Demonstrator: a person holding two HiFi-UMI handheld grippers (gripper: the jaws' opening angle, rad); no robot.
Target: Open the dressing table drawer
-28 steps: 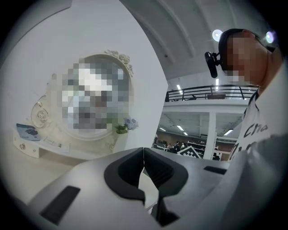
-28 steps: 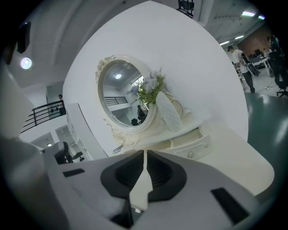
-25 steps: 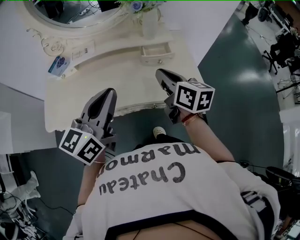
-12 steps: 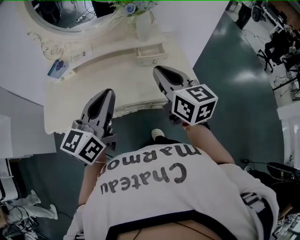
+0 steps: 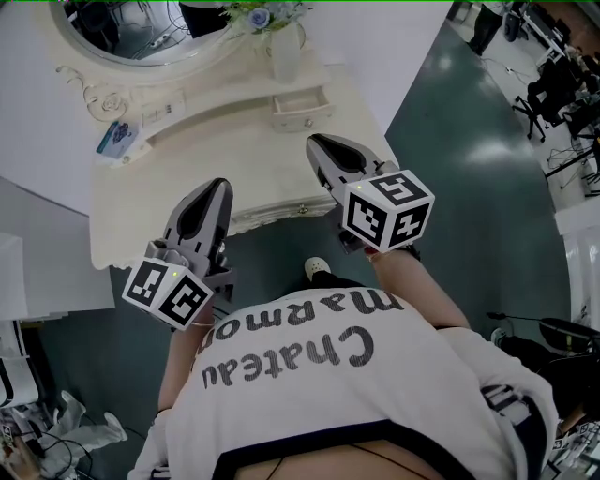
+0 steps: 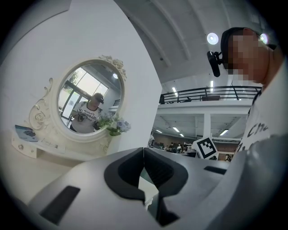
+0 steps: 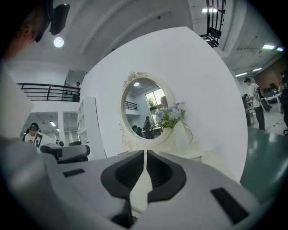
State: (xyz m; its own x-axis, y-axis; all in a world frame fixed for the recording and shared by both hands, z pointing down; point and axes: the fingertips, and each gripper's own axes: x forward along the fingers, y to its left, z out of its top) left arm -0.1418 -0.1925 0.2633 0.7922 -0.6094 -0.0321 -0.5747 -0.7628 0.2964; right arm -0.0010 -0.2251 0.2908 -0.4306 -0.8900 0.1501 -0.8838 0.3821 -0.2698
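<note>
The cream dressing table [image 5: 169, 178] stands below me with an oval mirror [image 5: 141, 28] at its back. A small upper drawer [image 5: 302, 106] by the vase stands pulled out, and its inside looks empty. A knob [image 5: 302, 208] marks the carved front edge. My left gripper [image 5: 214, 187] hovers over the front left of the tabletop, shut with nothing in it. My right gripper [image 5: 319, 142] is over the front right, a little short of the small drawer, also shut and holding nothing. The left gripper [image 6: 143, 150] and the right gripper [image 7: 145, 152] both point at the mirror with their jaws together.
A white vase of flowers [image 5: 284, 52] stands behind the small drawer. A blue card [image 5: 114, 136] lies on the low shelf at the left. A white wall panel [image 5: 28, 272] stands at the left. Dark green floor [image 5: 469, 169] lies to the right, and my shoe [image 5: 317, 267] is under the table edge.
My right gripper has lifted and rolled, so its marker cube shows a different face. The left gripper has barely shifted. The small drawer looks the same.
</note>
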